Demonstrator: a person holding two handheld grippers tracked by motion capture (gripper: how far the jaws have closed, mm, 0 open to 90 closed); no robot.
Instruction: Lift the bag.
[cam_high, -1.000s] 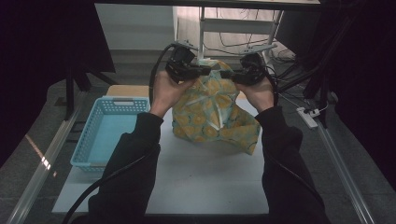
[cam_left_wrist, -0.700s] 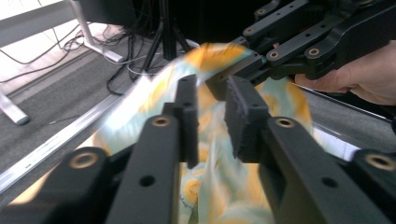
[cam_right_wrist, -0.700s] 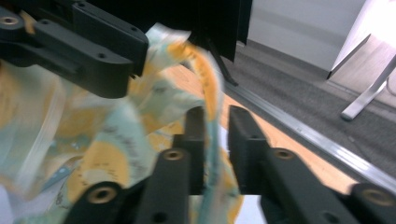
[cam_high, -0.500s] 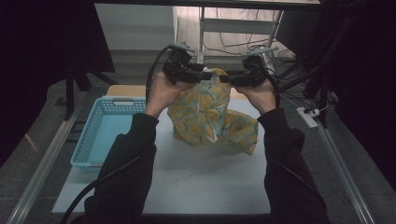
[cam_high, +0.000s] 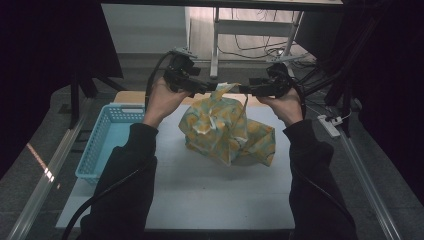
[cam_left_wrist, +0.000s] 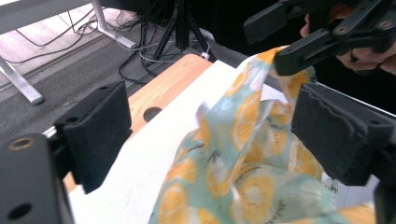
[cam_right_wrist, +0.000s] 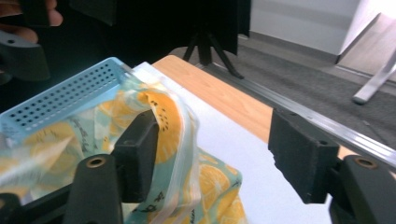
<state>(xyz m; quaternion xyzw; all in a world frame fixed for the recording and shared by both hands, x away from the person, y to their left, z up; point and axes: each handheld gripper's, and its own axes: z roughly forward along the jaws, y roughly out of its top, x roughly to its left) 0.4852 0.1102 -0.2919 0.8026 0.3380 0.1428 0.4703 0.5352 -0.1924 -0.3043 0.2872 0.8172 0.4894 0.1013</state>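
Note:
A crumpled cloth (cam_high: 225, 131) printed with orange citrus slices sags onto the white mat (cam_high: 200, 190), its top edge still up between the two grippers. My left gripper (cam_high: 209, 88) has just been opening. In the left gripper view its pads (cam_left_wrist: 98, 128) stand wide apart, with the cloth (cam_left_wrist: 243, 154) loose between them and not pressed. My right gripper (cam_high: 246, 90) has also just been opening. In the right gripper view, the right gripper (cam_right_wrist: 219, 149) is open and a fold of the cloth (cam_right_wrist: 163, 116) drapes against its left finger (cam_right_wrist: 137, 154). The other finger is well clear of it.
A light blue perforated basket (cam_high: 107, 142) sits at the left of the mat. The wooden tabletop (cam_left_wrist: 168, 88) shows beyond the mat's far edge. Table legs and cables (cam_high: 250, 40) lie on the floor behind. A power strip (cam_high: 330, 125) rests at the right.
Both grippers' jaws have spread apart and sunk a little. The cloth, held stretched between them before, has slumped into a narrower heap on the mat.

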